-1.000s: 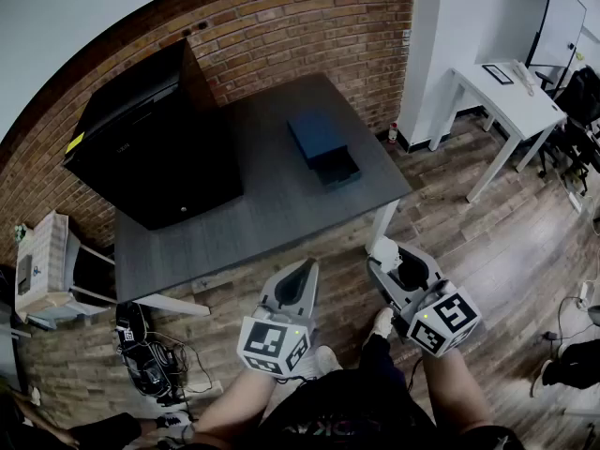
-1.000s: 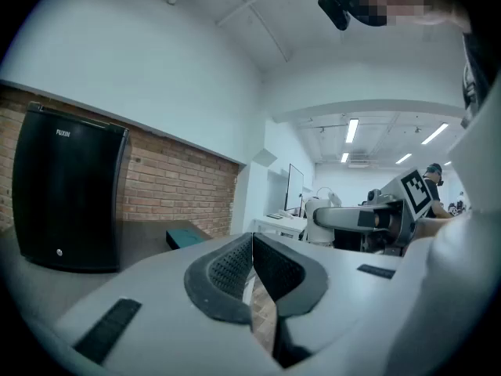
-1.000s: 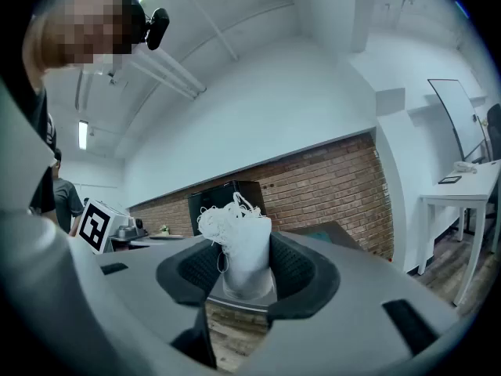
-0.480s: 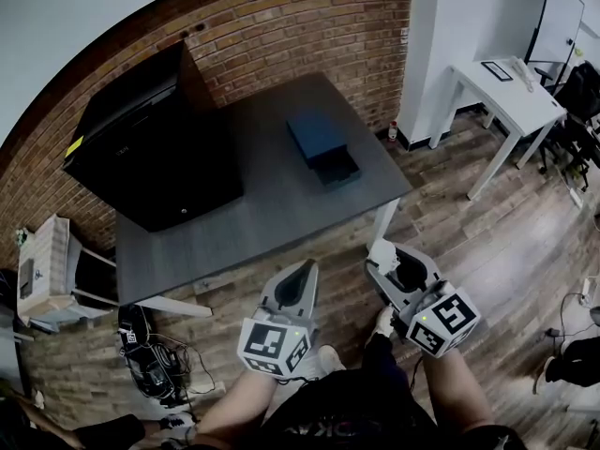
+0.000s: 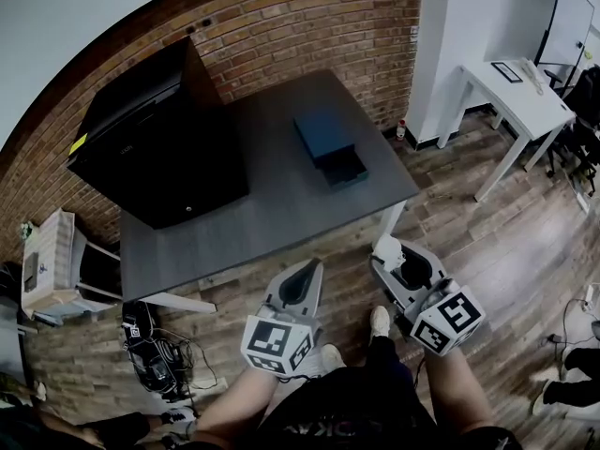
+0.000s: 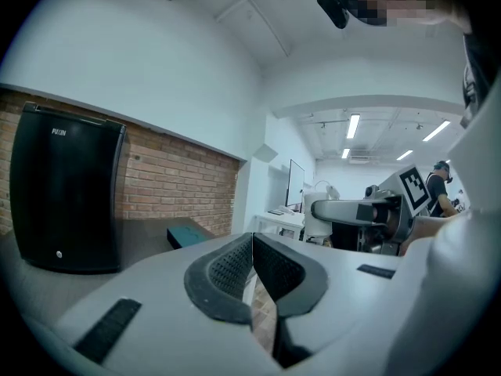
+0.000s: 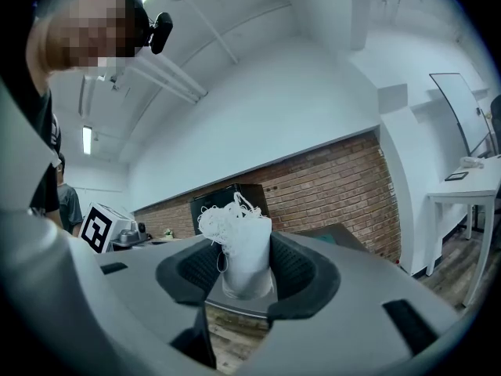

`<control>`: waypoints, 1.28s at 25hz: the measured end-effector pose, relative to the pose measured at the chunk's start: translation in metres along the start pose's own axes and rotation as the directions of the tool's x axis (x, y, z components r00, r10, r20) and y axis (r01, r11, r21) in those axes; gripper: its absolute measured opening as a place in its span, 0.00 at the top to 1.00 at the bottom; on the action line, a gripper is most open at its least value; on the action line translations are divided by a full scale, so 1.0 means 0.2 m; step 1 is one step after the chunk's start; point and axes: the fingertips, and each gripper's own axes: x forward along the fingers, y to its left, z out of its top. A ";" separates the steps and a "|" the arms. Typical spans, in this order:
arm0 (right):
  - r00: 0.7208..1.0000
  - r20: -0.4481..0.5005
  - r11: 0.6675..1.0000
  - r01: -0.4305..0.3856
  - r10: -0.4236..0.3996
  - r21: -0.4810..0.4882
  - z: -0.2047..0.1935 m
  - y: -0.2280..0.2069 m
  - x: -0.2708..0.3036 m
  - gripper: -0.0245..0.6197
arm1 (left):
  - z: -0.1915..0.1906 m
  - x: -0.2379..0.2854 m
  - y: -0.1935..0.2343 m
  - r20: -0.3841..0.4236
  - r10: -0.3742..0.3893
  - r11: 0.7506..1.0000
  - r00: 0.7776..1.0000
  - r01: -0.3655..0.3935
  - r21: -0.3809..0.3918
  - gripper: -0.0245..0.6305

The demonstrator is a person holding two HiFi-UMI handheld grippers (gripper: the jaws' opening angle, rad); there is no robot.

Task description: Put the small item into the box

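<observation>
- The left claw (image 6: 252, 249) is clenched: its two ribbed pads (image 6: 223, 269) meet along one line and nothing sits between them.
- The right claw (image 7: 239, 276) is grasping the small white item (image 7: 244, 245), a pale roll with a tangle of white thread on top. The item stands upright between the pads and rises above them.
- In the head view both claws hang over the wooden floor (image 5: 487, 232), at 6 o'clock of the dark desk (image 5: 272, 209) and clear of its near edge. The left claw is at 6 o'clock of the picture, the right at 5 o'clock.
- Each claw carries a cube with black-and-white square markers (image 5: 274, 343). These are codes, with no readable text.
- The box (image 5: 323, 137) is teal and lies on the desk towards its 1 o'clock corner. A lower tray (image 5: 345, 169) projects from the box on its 5 o'clock side. The box is well apart from both claws.
- A large black case (image 5: 155, 148) occupies the 10 o'clock part of the desk, against the brick wall (image 5: 300, 26). It bears a yellow label (image 5: 77, 143) and a short white logo (image 6: 59, 132); neither can be read.
- A white side table (image 5: 516, 87) stands at 2 o'clock.
</observation>
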 end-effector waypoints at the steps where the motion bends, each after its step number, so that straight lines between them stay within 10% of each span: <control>1: 1.000 0.002 1.000 -0.006 0.006 0.002 0.00 -0.01 0.01 0.66 | 0.00 0.01 0.00 -0.001 0.005 1.000 1.000 -0.005 0.005 0.91; 32: 0.973 -0.045 0.974 -0.223 0.225 0.040 0.13 -0.57 0.43 0.66 | 0.14 0.54 0.20 0.018 0.228 0.973 0.973 -0.227 -0.032 0.91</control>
